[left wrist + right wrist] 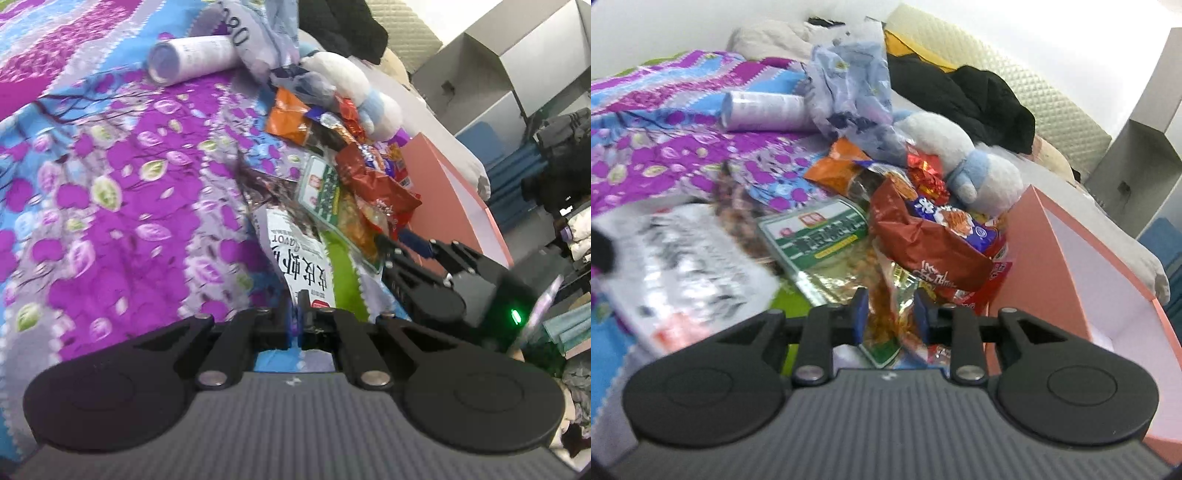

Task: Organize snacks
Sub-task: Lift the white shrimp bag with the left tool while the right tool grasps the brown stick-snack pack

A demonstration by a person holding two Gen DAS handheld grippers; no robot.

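A heap of snack bags lies on a flowered bedspread [110, 177]. My left gripper [294, 314] is shut on the bottom edge of a white snack bag with black Chinese characters [295, 254]; the bag shows blurred in the right wrist view [690, 258]. My right gripper [890, 314] is partly open, its blue pads on either side of a clear bag of orange snacks [886, 306]; it shows at the right in the left wrist view [391, 254]. A dark red bag [923, 243], a green and white packet [820, 232] and an orange bag [831, 173] lie in the heap. A pink box [1071, 266] stands open to the right.
A white cylinder [764, 110] lies on the bedspread behind the heap. A white and blue plush toy [960, 162] and a pale printed plastic bag [849, 92] sit at the back. Black clothing [979, 99] lies by the headboard. Grey shelving [498, 66] stands to the right.
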